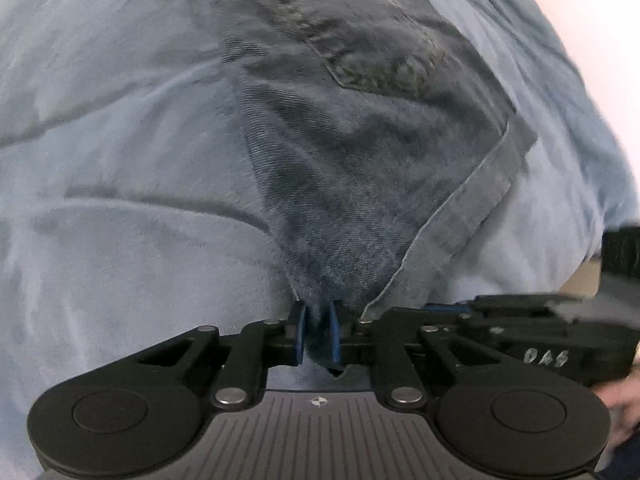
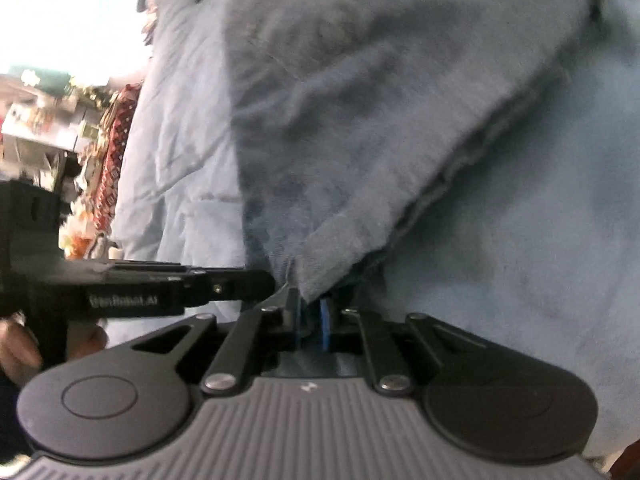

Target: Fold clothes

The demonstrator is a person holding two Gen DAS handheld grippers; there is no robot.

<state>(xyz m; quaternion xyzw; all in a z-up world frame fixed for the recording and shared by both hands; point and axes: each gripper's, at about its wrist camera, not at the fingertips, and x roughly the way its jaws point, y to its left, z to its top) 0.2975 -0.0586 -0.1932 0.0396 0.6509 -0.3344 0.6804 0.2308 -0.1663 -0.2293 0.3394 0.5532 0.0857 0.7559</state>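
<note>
**Pinching the denim at both corners**

Gripping the same garment with both tools, you had the faded blue denim jeans point(image 1: 360, 152) spread across a pale blue plush blanket point(image 1: 120, 240) that filled most of both wrist views. Your left gripper point(image 1: 318, 334) had its blue pads point(image 1: 299, 332) drawn in on a narrow bunch of denim at the lower tip of the jeans, with cloth plainly pinched between them. A stitched pocket point(image 1: 380, 64) showed further up the fabric, and a lighter hemmed edge point(image 1: 472, 196) ran down the right side toward the pads.

Your right gripper point(image 2: 312, 326) was likewise clamped on a fold of the jeans point(image 2: 360, 128), its blue pads point(image 2: 325, 328) close together with a corner of the cloth caught between them. The denim rose away from the fingers and lay over the blanket point(image 2: 520, 260).

The two tools sat just beside each other: the left one's black body point(image 2: 140, 292) reached in from the left of the right wrist view, and your hand point(image 2: 24, 344) was blurred behind it. Cluttered shelves point(image 2: 52, 120) showed beyond, too blurred to read.
</note>
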